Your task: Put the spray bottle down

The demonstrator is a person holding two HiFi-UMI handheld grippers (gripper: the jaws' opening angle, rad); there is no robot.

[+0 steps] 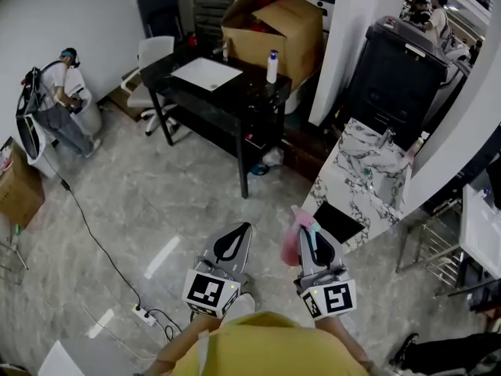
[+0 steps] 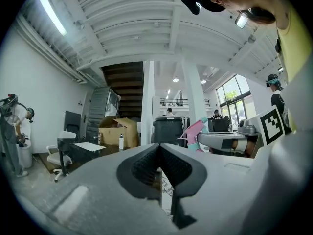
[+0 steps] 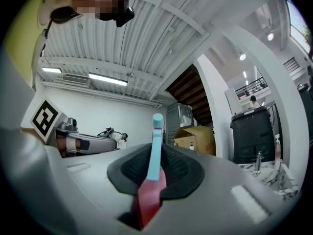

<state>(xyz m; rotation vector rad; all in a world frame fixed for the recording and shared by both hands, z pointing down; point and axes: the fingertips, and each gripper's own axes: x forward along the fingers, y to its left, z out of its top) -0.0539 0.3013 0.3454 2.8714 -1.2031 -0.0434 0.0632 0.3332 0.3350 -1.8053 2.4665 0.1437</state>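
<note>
A pink spray bottle point(image 1: 290, 243) with a teal spray head is clamped in my right gripper point(image 1: 311, 232), low in the head view and above the grey floor. In the right gripper view the bottle point(image 3: 150, 192) stands between the black pads, its teal head rising past the right gripper point(image 3: 155, 164). My left gripper point(image 1: 239, 233) is alongside to the left, level with the right one. Its pads meet with nothing between them in the left gripper view point(image 2: 159, 154), where the bottle point(image 2: 195, 132) shows off to the right.
Ahead stands a black table point(image 1: 186, 92) with a white sheet, a small white bottle point(image 1: 272, 66) and a cardboard box point(image 1: 275, 23). To the right are a marble sink counter point(image 1: 354, 180) and a black bin point(image 1: 395, 73). A person point(image 1: 56, 104) stands far left. A power strip point(image 1: 144, 315) and cable lie on the floor.
</note>
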